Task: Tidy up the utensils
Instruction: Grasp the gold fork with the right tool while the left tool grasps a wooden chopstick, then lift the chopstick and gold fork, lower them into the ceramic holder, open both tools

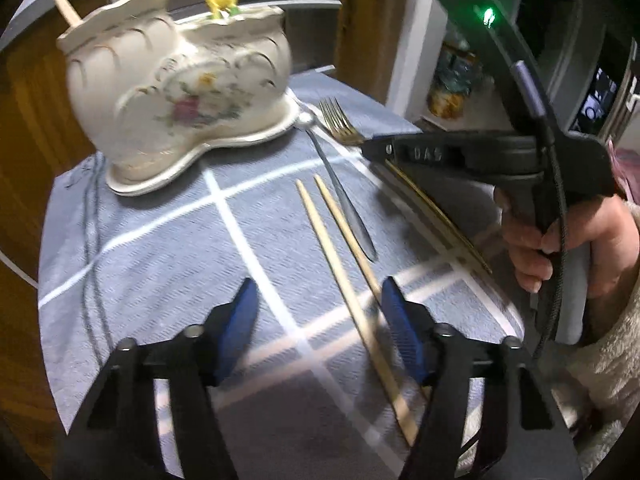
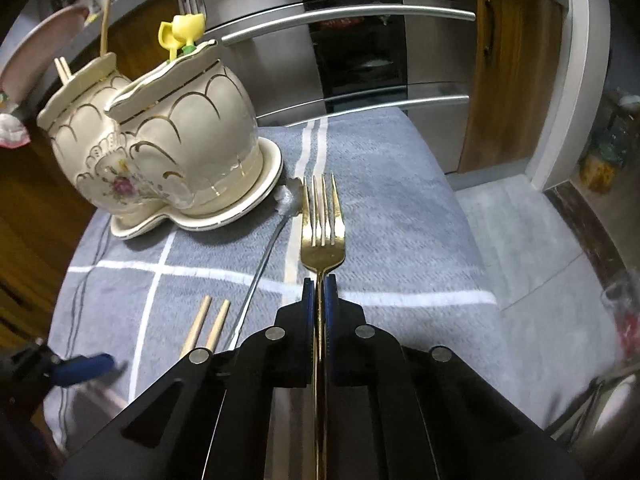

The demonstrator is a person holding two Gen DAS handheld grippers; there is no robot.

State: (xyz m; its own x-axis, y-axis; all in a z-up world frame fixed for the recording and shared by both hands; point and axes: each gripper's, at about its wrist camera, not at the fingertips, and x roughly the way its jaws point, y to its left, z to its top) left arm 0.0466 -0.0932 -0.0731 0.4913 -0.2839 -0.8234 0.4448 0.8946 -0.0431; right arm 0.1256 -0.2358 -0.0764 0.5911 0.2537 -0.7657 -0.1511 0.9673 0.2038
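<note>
A cream ceramic utensil holder (image 1: 180,92) with two compartments stands at the back left of the grey cloth; it also shows in the right wrist view (image 2: 168,148), with chopsticks, a fork and a yellow utensil standing in it. My right gripper (image 2: 319,284) is shut on a gold fork (image 2: 322,236), tines pointing forward; the fork (image 1: 338,124) shows in the left wrist view too. My left gripper (image 1: 316,300) is open above two wooden chopsticks (image 1: 340,248). A silver spoon (image 1: 340,188) lies beside them; its bowl (image 2: 290,198) touches the holder's base.
The grey towel (image 1: 160,248) with white stripes covers the table. An oven (image 2: 360,40) and wooden cabinets stand behind. The table edge drops to the floor (image 2: 540,240) on the right.
</note>
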